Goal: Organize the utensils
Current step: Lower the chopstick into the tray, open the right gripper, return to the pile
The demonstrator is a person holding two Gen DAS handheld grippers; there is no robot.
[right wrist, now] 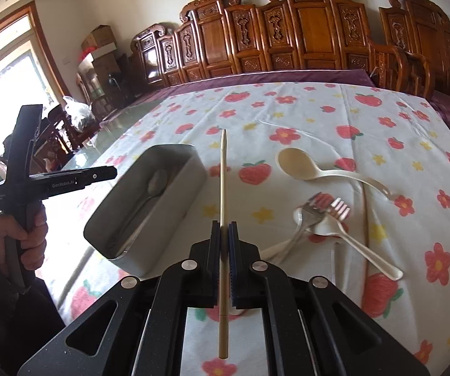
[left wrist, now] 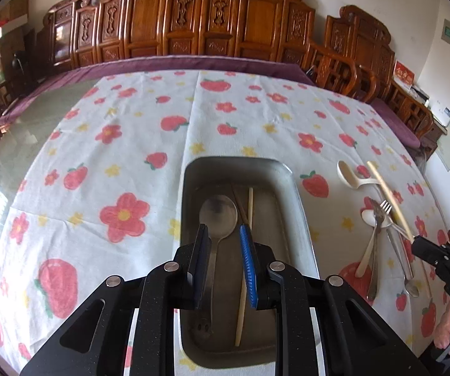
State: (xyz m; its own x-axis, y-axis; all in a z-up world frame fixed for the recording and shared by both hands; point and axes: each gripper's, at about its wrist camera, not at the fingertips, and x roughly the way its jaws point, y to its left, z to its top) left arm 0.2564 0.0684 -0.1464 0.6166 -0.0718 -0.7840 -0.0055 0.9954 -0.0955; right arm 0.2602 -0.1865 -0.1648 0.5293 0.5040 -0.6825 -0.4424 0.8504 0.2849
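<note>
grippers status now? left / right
Left gripper: open, holding nothing, above the spoon in the tray.
Right gripper: shut on a chopstick.

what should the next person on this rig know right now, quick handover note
Left gripper: open, empty, over the grey metal tray.
Right gripper: shut on a beige chopstick, above the strawberry-print tablecloth.
Done: a steel spoon, a beige chopstick and a dark one lie in the tray.
Left: the held chopstick, the cream plastic spoon, the steel forks and the other pieces piled beside the tray.
</note>
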